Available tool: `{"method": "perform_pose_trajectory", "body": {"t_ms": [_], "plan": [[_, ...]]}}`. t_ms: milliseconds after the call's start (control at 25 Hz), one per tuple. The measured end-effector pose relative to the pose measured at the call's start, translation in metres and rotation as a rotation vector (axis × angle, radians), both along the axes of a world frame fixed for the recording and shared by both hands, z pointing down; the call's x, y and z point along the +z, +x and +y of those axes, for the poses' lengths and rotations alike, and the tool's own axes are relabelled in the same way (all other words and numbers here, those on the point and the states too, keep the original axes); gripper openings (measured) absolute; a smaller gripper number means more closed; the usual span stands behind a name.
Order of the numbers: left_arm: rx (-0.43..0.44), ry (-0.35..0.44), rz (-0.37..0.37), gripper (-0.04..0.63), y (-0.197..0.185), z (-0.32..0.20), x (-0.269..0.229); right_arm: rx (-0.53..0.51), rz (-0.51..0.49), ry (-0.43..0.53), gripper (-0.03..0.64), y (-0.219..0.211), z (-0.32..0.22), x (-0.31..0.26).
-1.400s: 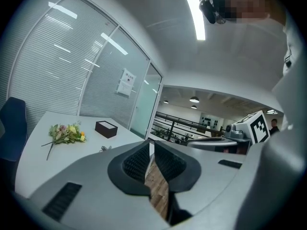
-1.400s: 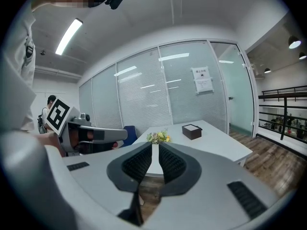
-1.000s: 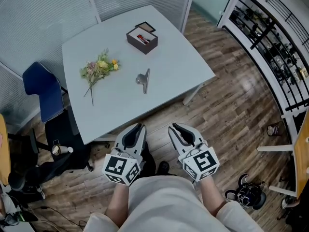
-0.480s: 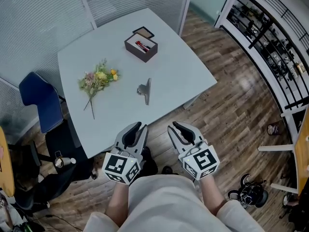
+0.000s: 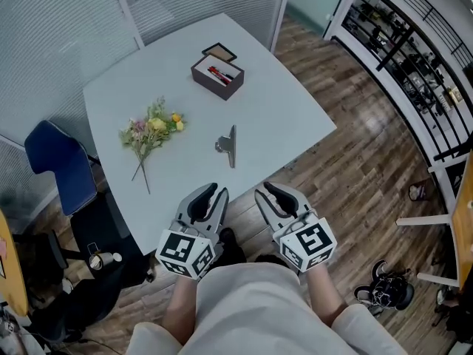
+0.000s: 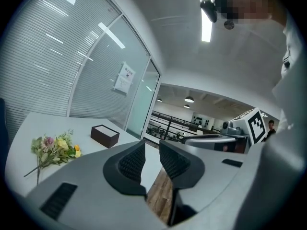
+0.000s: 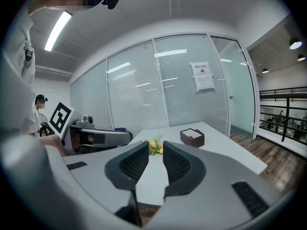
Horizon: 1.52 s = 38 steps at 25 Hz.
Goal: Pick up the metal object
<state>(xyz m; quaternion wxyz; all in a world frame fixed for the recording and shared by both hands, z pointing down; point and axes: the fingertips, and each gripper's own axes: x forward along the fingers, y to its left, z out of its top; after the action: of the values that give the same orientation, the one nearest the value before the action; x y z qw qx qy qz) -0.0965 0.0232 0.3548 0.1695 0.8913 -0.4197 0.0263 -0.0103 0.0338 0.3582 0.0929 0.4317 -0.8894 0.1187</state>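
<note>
Head view puts the metal object (image 5: 230, 146) on the pale table (image 5: 288, 102), straight ahead of me and a little inboard of the near edge. It is well apart from both grippers, which hover side by side at that edge. Its long axis runs almost directly away from me, leaning only slightly, with the wider clip end on its left side. It sits between the lines of the two grippers but closer to the left gripper (image 5: 216, 191) than to the right gripper (image 5: 263, 191), so I judge the left has the shorter reach. I would expect to close across the bar's narrow width, not along its length.

Both sets of jaws have just been opening. In the left gripper view the left gripper (image 6: 151, 145) stands spread with only table edge and floor in the gap. The right gripper (image 7: 156, 145) is spread too, with nothing between its pads. I cannot pick out the metal piece in either gripper view. The flower bunch (image 5: 151, 129) and dark box (image 5: 218, 73) lie farther off, clear of the path.
</note>
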Motion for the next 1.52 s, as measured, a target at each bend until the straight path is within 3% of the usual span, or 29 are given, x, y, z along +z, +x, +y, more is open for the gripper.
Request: {"method": "perform_pose_trajectory", "body": {"t_ms": [680, 1520], "plan": [[0.069, -0.046, 0.035, 0.092, -0.006, -0.01, 0.016, 0.034, 0.012, -0.033, 0.098, -0.02, -0.002, 0.013], [0.01, -0.109, 0.021, 0.106, 0.004, -0.071, 0.029, -0.034, 0.005, -0.056, 0.098, -0.002, -0.074, 0.017]]}}
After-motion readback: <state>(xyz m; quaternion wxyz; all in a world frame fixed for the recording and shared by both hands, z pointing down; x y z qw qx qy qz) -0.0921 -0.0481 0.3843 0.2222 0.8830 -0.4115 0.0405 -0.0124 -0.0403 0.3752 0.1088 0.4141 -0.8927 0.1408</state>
